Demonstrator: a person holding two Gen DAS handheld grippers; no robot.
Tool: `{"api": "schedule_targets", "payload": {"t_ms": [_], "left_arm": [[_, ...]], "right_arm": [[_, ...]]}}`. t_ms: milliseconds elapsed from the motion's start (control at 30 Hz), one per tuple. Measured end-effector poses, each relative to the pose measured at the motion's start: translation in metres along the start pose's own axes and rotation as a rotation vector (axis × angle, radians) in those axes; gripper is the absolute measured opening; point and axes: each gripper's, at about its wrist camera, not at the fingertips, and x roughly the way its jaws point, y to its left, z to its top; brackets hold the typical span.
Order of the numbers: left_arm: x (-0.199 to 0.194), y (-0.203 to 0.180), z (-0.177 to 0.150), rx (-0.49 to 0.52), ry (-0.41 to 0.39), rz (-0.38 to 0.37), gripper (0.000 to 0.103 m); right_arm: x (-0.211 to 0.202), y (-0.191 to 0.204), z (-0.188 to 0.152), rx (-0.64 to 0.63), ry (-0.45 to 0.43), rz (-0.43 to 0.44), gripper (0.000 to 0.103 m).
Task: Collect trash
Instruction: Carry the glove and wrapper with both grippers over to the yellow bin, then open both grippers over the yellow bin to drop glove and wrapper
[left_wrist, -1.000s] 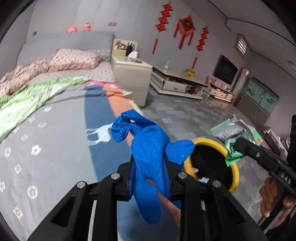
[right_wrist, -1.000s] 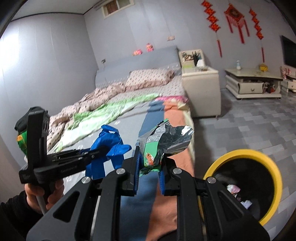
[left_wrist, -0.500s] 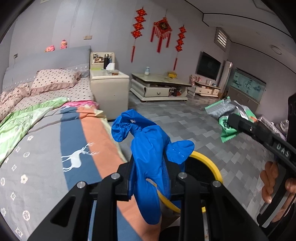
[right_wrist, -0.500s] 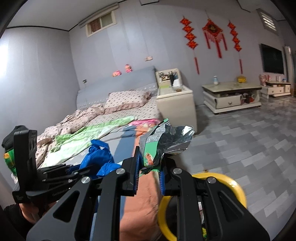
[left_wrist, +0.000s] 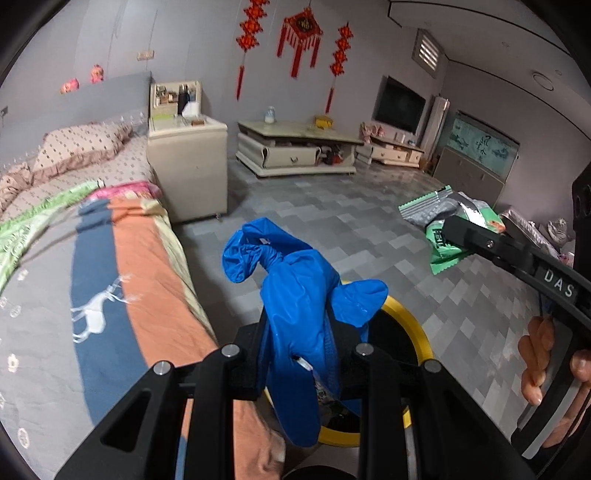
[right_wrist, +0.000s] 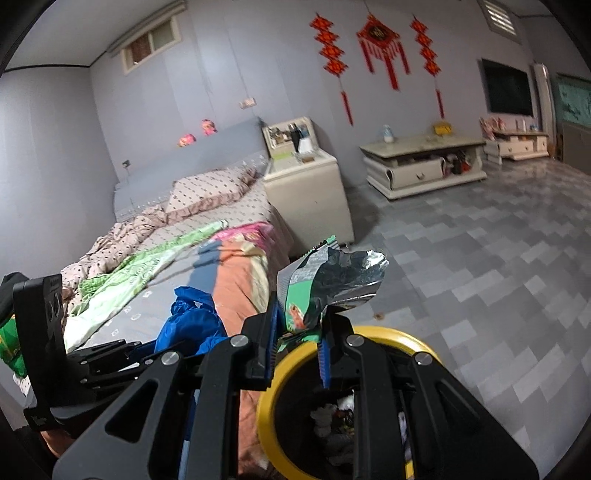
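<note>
Trash: left claw (left_wrist: 299, 354) clenches blue glove (left_wrist: 299, 295); right claw (right_wrist: 297, 332) clenches wrapper (right_wrist: 325, 284); only right view shows bin (right_wrist: 269, 387) contents.

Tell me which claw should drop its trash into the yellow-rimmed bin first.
Probably the right. The right claw, shut on the foil snack wrapper, sits nearly over the bin's opening. The left claw grips the blue glove nearer the bed-side rim, so it likely needs more travel.

White letters "DAS" show on the black arm of the right gripper (left_wrist: 448, 230); print on the green snack wrapper (left_wrist: 443, 243) stays illegible.
</note>
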Motion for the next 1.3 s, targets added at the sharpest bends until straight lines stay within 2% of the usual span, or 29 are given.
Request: {"api": "schedule_targets", "payload": {"t_ms": [267, 533, 667, 933, 1033, 1300], "left_arm": [[0.053, -0.008, -0.016, -0.025, 0.075, -0.045, 0.023], [0.082, -0.006, -0.025, -0.069, 0.137, -0.070, 0.025], [0.085, -0.006, -0.025, -0.072, 0.137, -0.067, 0.035], [0.073, 0.000, -0.024, -0.099, 0.109, -0.062, 0.064], [0.068, 0.007, -0.025, -0.105, 0.102, -0.056, 0.066], [0.047, 0.035, -0.034, -0.147, 0.087, -0.015, 0.066]], "right_arm": [[0.037, -0.026, -0.019, 0.047, 0.071, -0.042, 0.019], [0.071, -0.051, -0.037, 0.102, 0.143, -0.071, 0.024], [0.081, -0.063, -0.041, 0.130, 0.152, -0.079, 0.026], [0.078, -0.068, -0.040, 0.147, 0.136, -0.120, 0.047], [0.076, -0.069, -0.042, 0.163, 0.132, -0.130, 0.056], [0.077, -0.061, -0.052, 0.183, 0.152, -0.117, 0.056]]}}
